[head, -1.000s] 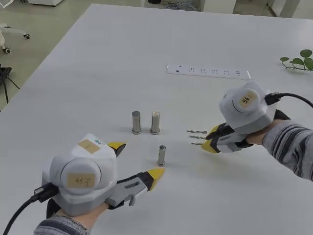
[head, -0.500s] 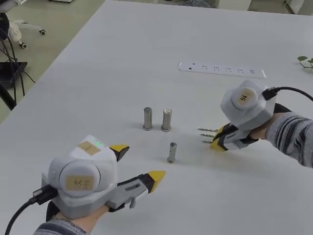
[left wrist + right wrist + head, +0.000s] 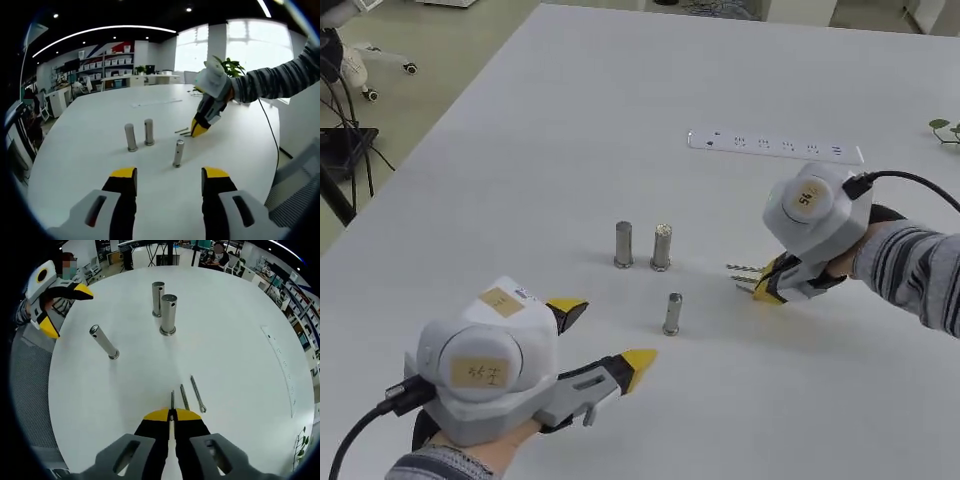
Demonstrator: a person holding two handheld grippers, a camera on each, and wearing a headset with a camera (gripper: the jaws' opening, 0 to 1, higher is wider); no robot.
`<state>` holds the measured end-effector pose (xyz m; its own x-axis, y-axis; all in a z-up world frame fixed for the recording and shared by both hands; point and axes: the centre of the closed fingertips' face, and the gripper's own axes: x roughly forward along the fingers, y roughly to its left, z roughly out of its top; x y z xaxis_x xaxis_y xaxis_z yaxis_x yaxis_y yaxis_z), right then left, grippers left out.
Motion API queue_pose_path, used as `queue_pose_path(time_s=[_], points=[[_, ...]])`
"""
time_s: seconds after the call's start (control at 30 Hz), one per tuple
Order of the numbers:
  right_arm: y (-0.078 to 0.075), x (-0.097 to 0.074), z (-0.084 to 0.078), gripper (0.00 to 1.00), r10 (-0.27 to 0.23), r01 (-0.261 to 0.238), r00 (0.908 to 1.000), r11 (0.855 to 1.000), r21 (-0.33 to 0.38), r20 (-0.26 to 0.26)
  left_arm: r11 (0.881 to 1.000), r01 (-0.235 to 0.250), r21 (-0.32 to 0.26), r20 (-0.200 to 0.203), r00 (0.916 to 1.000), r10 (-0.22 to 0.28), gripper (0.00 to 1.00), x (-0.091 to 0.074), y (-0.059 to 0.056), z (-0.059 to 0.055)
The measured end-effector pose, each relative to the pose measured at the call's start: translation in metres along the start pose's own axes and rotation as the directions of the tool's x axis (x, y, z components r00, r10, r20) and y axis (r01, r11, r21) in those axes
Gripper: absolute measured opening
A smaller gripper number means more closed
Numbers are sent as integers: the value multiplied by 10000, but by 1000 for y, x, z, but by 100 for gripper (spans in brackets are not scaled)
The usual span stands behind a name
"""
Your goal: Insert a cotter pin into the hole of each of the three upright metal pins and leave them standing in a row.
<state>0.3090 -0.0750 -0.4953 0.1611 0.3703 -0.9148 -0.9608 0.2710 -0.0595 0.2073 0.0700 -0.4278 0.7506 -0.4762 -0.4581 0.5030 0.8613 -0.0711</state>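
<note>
In the head view we see three metal pins [image 3: 661, 247] upright on the desk [image 3: 570, 150], two side by side and one nearer us, with the left gripper [image 3: 603, 332] well short of them. In the left gripper view our fingers [image 3: 123, 175] stand wide apart, facing the nearest pin [image 3: 178, 153]. In the right gripper view the right gripper [image 3: 172, 413] has its fingers pinched together on one cotter pin [image 3: 172, 399], with the other cotter pins [image 3: 198, 393] lying just beside it.

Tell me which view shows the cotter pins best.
The right gripper view. The three cotter pins lie side by side at full length, just ahead of the right hand-held gripper, and one runs in between its shut jaws. The head view and the left gripper view show them as small, thin lines by that gripper's tips.
</note>
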Motion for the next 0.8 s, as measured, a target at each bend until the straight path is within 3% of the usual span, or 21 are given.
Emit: queue_pose_path(time_s=[0.13,0.2,0.37,0.8], points=[[-1,-1,0,0,-131,128,9995,9998,125,289,10000,46,-13,10,10000,-46,48,0,-1,1],[0,-5,5,0,-147,135,9976,9997,179,673,10000,83,54,-13,10000,-83,47,-1,-1,2],[2,-15,7,0,-319,302,9957,9993,203,875,9995,223,223,-38,9997,-222,45,0,-3,4],[31,-36,21,0,-315,499,9867,9923,-1134,1594,9933,1022,548,-10,9948,-1023,40,5,-22,17]])
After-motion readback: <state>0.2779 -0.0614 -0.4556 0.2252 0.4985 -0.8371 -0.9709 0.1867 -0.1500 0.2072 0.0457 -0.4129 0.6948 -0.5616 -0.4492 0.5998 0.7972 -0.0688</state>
